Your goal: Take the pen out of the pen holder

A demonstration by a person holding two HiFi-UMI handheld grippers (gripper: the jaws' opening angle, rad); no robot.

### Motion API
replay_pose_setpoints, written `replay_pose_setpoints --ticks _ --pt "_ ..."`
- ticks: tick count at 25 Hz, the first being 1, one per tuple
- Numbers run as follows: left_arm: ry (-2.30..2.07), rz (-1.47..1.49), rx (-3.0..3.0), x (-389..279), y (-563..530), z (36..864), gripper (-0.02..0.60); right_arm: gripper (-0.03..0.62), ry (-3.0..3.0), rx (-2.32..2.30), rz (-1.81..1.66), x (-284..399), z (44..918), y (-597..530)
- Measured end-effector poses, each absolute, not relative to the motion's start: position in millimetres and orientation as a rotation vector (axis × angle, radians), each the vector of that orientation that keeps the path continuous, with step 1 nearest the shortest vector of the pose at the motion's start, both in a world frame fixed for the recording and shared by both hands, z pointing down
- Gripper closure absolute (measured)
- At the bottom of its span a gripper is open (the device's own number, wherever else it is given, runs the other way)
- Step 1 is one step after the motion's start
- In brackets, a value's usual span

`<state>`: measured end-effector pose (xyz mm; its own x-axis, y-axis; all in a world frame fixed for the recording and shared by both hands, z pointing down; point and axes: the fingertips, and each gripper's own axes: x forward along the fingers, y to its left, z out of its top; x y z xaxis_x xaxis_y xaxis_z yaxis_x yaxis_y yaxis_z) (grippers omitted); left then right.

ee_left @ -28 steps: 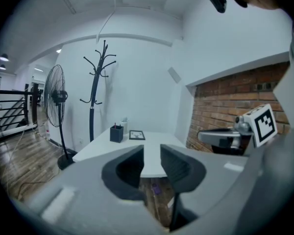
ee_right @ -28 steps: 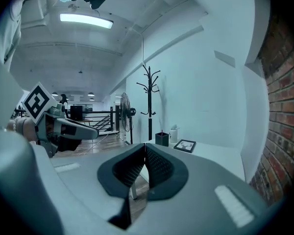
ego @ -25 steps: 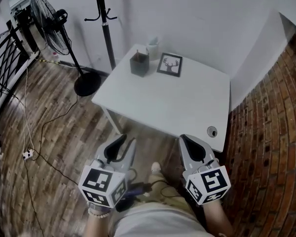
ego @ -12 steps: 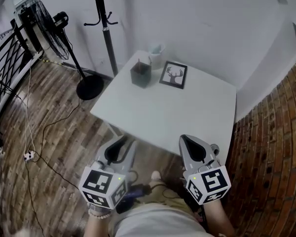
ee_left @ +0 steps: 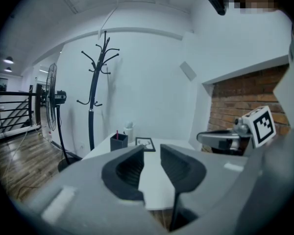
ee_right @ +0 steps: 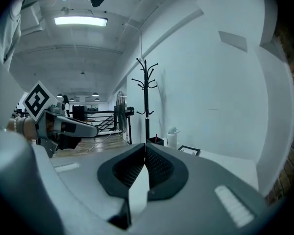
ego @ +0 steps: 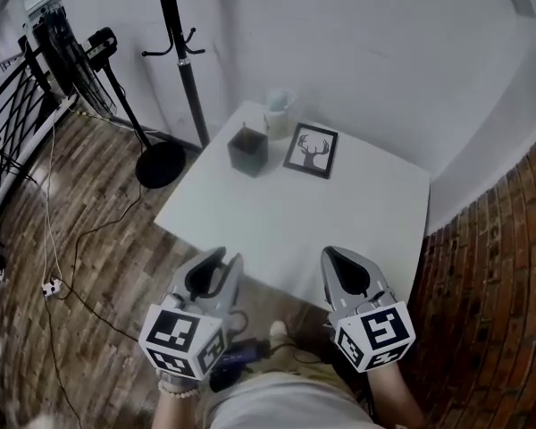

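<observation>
A dark square pen holder (ego: 248, 152) stands at the far left corner of the white table (ego: 295, 226), with a thin pen (ego: 244, 130) sticking up from it. In the left gripper view the pen holder (ee_left: 118, 142) and the reddish pen (ee_left: 116, 133) are small and far ahead. My left gripper (ego: 228, 257) hangs before the table's near edge, open and empty (ee_left: 152, 148). My right gripper (ego: 332, 254) is over the near edge. Its jaw tips meet with nothing between them (ee_right: 145, 146). Both grippers are well short of the holder.
A framed deer picture (ego: 310, 150) lies right of the holder, and a white cup (ego: 278, 114) stands behind it. A black coat stand (ego: 174, 52) and a fan (ego: 71, 47) stand at the left. A brick wall (ego: 496, 284) runs along the right. Cables cross the wooden floor (ego: 62, 257).
Both grippers have come forward toward the table, and its near edge now lies under their tips. Their jaws stand as before.
</observation>
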<state>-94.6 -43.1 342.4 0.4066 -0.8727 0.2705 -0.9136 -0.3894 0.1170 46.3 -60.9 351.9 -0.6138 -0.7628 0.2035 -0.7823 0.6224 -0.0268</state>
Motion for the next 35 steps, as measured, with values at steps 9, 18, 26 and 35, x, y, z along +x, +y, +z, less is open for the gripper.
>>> replay_pose_setpoints --ticks 9,18,26,35 --pt "-1.587 0.256 2.390 -83 -77 346 0.485 0.589 -2.672 1.251 0.201 58 361 -93" --pt "-1.601 0.269 2.387 -78 -100 347 0.485 0.590 -2.670 1.233 0.227 63 367 -107" --pt "-1.593 0.282 2.396 -84 -121 348 0.485 0.589 -2.666 1.259 0.238 62 368 -120" --pt "-1.574 0.295 2.432 -96 -162 349 0.485 0.589 -2.634 1.292 0.261 55 371 -143"
